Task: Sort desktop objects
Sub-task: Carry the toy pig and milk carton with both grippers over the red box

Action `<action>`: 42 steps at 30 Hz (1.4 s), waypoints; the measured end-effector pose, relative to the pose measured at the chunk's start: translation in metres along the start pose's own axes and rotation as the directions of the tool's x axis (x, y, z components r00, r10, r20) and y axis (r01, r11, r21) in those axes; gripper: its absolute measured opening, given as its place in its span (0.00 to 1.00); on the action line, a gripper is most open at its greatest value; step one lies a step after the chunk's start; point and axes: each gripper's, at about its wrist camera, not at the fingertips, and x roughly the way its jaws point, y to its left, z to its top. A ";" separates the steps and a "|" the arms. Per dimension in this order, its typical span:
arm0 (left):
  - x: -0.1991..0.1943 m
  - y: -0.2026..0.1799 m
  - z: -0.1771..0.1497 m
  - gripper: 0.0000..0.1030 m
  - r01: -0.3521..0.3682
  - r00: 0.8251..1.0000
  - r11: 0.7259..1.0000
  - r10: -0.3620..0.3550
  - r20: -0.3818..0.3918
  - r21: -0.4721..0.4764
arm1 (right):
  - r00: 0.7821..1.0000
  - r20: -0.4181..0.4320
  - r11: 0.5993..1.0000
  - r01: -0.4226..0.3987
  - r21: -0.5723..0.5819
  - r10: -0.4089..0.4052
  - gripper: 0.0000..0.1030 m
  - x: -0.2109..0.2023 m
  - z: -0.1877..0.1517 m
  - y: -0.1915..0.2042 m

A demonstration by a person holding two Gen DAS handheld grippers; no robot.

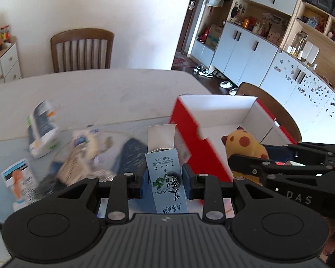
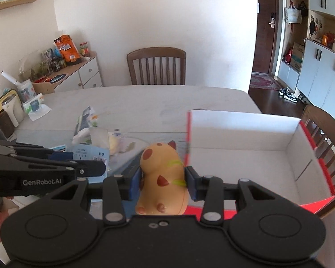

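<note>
Clamping a small blue essential-oil carton (image 1: 165,178), left gripper (image 1: 165,182), right gripper (image 2: 163,179) clamped on yellow spotted cat toy (image 2: 162,178), red-and-white box (image 2: 245,156) ahead-right.

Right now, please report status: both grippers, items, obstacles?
Left gripper shut on small blue carton. Right gripper shut on yellow toy. Red box open, nothing blocking.

The left tongs (image 1: 164,184) point forward and down, blue pads clamped against both sides of a small upright carton (image 1: 167,178). The right tongs (image 2: 163,181) sit just beside them at a similar downward tilt, pads pressed on the flanks of a yellow spotted toy (image 2: 162,174). Each appears side-on in the other's view.
</note>
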 end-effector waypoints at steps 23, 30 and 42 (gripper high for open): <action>0.099 -0.104 0.056 0.29 0.068 0.997 0.986 -0.061 -0.047 0.152 | 0.993 -0.036 0.992 0.113 0.064 -0.111 0.40 0.022 0.001 -0.132; 0.137 -0.115 0.058 0.29 0.087 0.992 0.976 -0.067 -0.103 0.199 | 0.989 -0.084 0.990 0.128 0.055 -0.123 0.40 0.048 0.000 -0.155; 0.202 -0.127 0.050 0.29 0.073 0.968 0.964 -0.007 -0.251 0.255 | 0.969 -0.222 0.990 0.123 0.069 -0.106 0.39 0.108 -0.015 -0.182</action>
